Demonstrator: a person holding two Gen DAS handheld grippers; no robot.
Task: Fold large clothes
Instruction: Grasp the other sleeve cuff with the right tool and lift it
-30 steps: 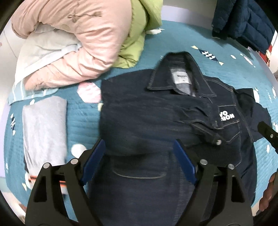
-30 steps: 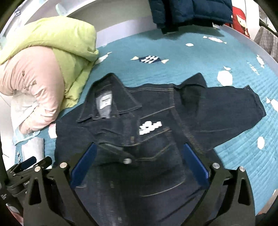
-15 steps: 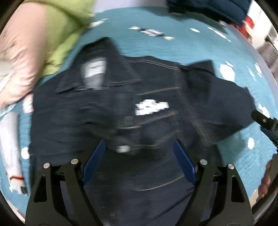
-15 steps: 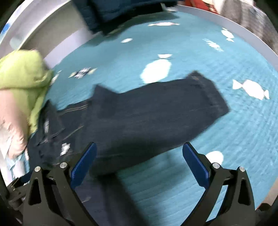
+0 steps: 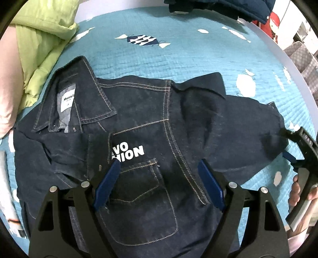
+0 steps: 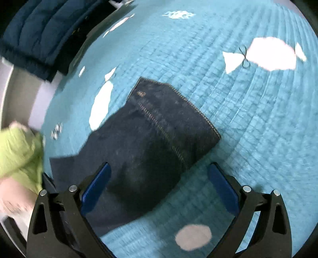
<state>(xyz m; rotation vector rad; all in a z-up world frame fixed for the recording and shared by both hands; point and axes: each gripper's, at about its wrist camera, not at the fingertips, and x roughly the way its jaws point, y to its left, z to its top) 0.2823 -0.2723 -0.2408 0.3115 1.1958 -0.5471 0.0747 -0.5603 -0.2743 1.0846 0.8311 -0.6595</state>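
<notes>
The denim jacket point(image 5: 151, 142) lies front-up and spread flat on the teal quilt point(image 5: 178, 49), collar toward the far side of the bed, which suits a fold: the body is smoothed out so that a sleeve can be brought across it. The left gripper point(image 5: 159, 182) hangs over the jacket's chest pocket with its blue pads wide apart and nothing between them, released; it looks placed to steady or wait over the body while the other hand works. The right gripper point(image 6: 159, 190) is tilted down over the jacket's outstretched sleeve point(image 6: 159, 135), near the stitched cuff point(image 6: 178, 107); its jaws also stand wide and empty, the sleeve lying in front of them and untouched by the pads as far as the blurred view shows. In the left wrist view the right gripper and the hand point(image 5: 298, 194) holding it sit just off the sleeve end of the jacket. My reading is that the sleeve is about to be taken near the cuff and folded inward over the front, the first fold of the task, with none made yet. The quilt is soft and ribbed, printed with white and pink candy shapes, so the denim should slide little. Beside the jacket's collar are a green padded coat point(image 5: 43, 49) and something pale pink point(image 5: 10, 89); beyond the jacket, at the bed's far edge, lies a navy quilted jacket point(image 5: 228, 8).
</notes>
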